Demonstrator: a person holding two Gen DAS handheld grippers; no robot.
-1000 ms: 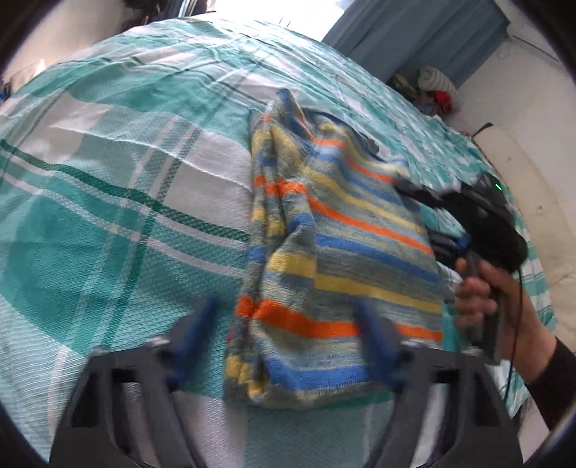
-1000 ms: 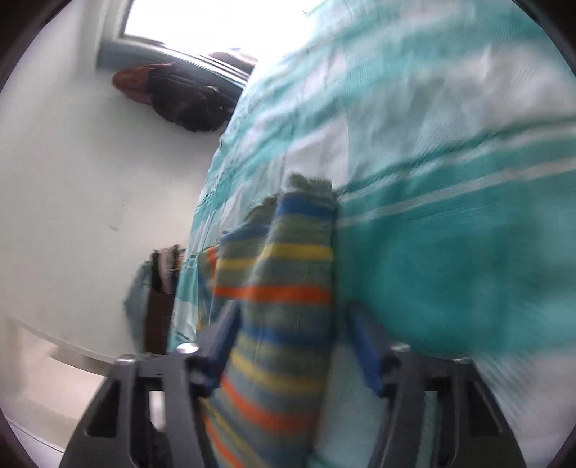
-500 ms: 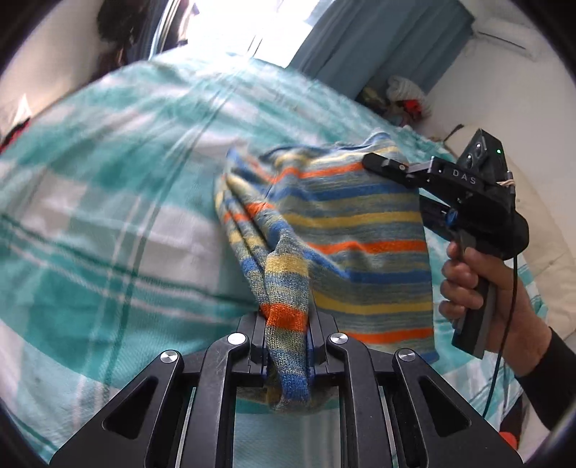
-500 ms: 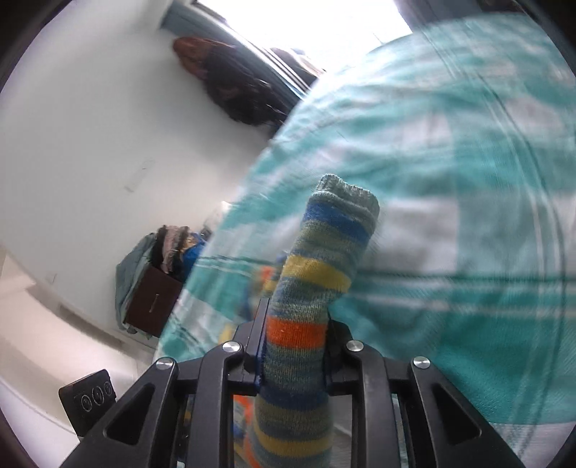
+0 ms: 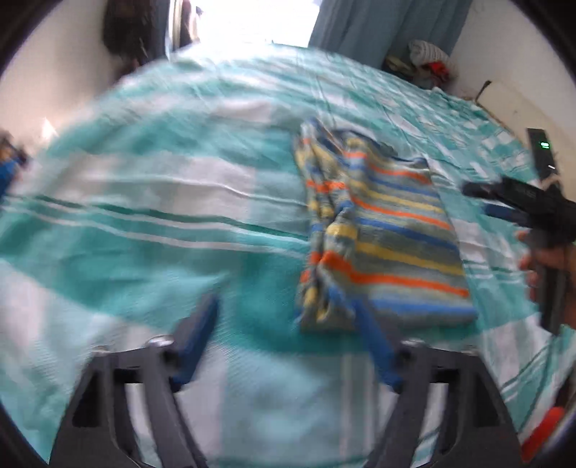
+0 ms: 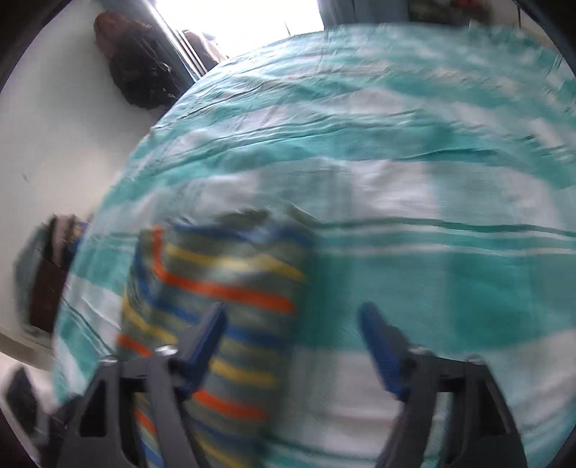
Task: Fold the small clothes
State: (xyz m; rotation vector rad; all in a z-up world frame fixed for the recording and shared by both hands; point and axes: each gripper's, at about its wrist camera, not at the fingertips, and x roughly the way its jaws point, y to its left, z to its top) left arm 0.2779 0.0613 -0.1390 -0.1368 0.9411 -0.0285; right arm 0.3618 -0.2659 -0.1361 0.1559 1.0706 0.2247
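Daylight floods in from a blown-out window point(image 5: 248, 21) at top of both views, washing out detail there. Heavy motion blur smears the checked bedspread point(image 6: 432, 201) and blue fingertips point(image 5: 196, 342). Fisheye bends the edges, corners vignette black.

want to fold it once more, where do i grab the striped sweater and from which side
Probably the near short edge of the striped sweater, at its two corners, coming from the near side. It lies flat and long on the bedspread, so that edge can lift over. Left gripper and right gripper are opening, nothing between the jaws.
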